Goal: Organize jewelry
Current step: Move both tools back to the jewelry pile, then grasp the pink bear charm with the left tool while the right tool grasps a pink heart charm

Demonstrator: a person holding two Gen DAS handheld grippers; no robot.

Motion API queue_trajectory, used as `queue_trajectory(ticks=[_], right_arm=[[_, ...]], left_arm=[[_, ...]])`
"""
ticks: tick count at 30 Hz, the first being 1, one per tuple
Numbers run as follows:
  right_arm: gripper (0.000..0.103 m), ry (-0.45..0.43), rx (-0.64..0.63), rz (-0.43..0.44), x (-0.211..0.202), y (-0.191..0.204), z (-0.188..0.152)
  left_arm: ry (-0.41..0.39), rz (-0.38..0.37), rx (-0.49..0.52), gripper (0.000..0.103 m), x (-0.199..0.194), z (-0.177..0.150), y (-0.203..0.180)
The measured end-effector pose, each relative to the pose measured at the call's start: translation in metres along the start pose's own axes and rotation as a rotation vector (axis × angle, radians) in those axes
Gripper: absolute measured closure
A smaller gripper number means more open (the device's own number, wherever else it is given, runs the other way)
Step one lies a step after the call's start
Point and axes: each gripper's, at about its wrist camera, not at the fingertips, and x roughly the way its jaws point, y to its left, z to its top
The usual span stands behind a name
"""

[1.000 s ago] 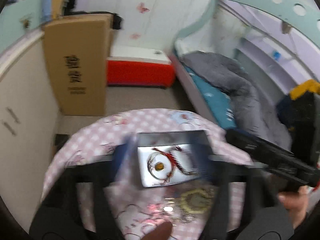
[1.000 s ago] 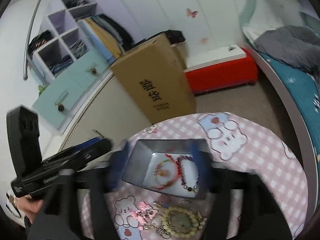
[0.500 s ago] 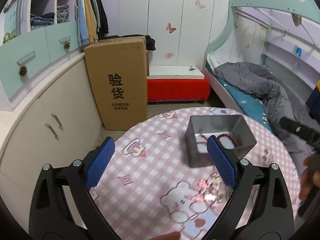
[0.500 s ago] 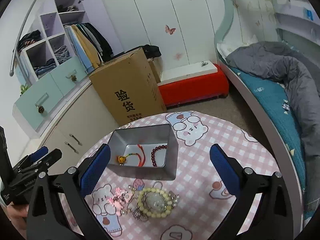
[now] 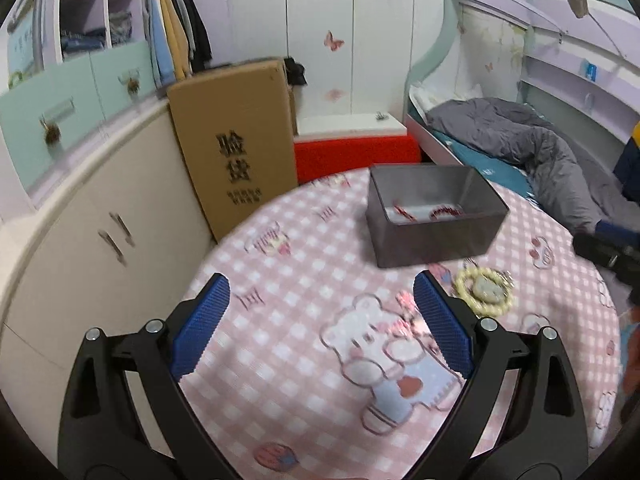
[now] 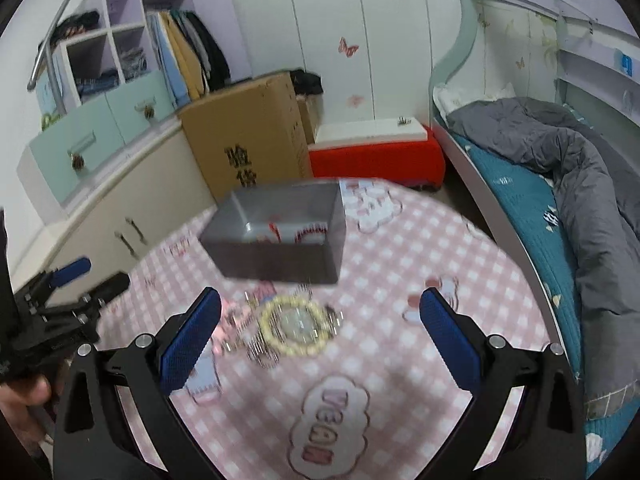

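Right gripper (image 6: 318,334) spread wide, bead bracelet (image 6: 295,325) between (tin (image 6: 280,240) beyond), left gripper (image 5: 320,320) apart.

Both grippers have pulled back from the grey tin (image 5: 434,220) and risen over the tabletop (image 5: 304,280). A second ago the left gripper (image 5: 322,320) framed the tin; now the tin sits at 1 o'clock of it. The right gripper (image 6: 320,330), wide apart, now frames the bead bracelet (image 6: 296,326) instead.
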Motion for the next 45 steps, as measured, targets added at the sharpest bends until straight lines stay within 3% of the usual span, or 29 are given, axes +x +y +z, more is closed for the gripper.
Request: queue_trajectory(ticks=[6, 13, 22, 24, 29, 32, 35, 41, 43, 45], right_arm=[[0.008, 0.067, -0.011, 0.012, 0.014, -0.002, -0.026], [0.025, 0.115, -0.043, 0.094, 0.023, 0.015, -0.035], [0.032, 0.157, -0.064, 0.132, 0.029, 0.028, -0.047], [0.036, 0.166, -0.067, 0.14, 0.029, 0.031, -0.05], [0.047, 0.191, -0.095, 0.178, 0.035, 0.047, -0.056], [0.053, 0.204, -0.111, 0.219, 0.04, 0.062, -0.059], [0.059, 0.215, -0.11, 0.246, 0.045, 0.072, -0.06], [0.06, 0.225, -0.099, 0.278, 0.051, 0.082, -0.06], [0.06, 0.222, -0.09, 0.265, 0.053, 0.082, -0.058], [0.06, 0.224, -0.082, 0.251, 0.056, 0.081, -0.057]], left_arm=[[0.041, -0.01, 0.023, 0.012, 0.01, -0.016, -0.01], [0.097, -0.015, 0.065, 0.012, 0.036, -0.03, -0.019], [0.174, -0.034, 0.157, 0.012, 0.08, -0.038, -0.035], [0.186, -0.065, 0.153, 0.021, 0.083, -0.038, -0.035], [0.184, -0.153, 0.125, 0.07, 0.082, -0.038, -0.031], [0.184, -0.184, 0.115, 0.083, 0.081, -0.036, -0.027], [0.188, -0.213, 0.088, 0.089, 0.084, -0.034, -0.019], [0.18, -0.218, 0.098, 0.088, 0.083, -0.033, -0.013], [0.19, -0.202, 0.111, 0.083, 0.086, -0.032, -0.012], [0.18, -0.186, 0.135, 0.044, 0.086, -0.029, -0.013]])
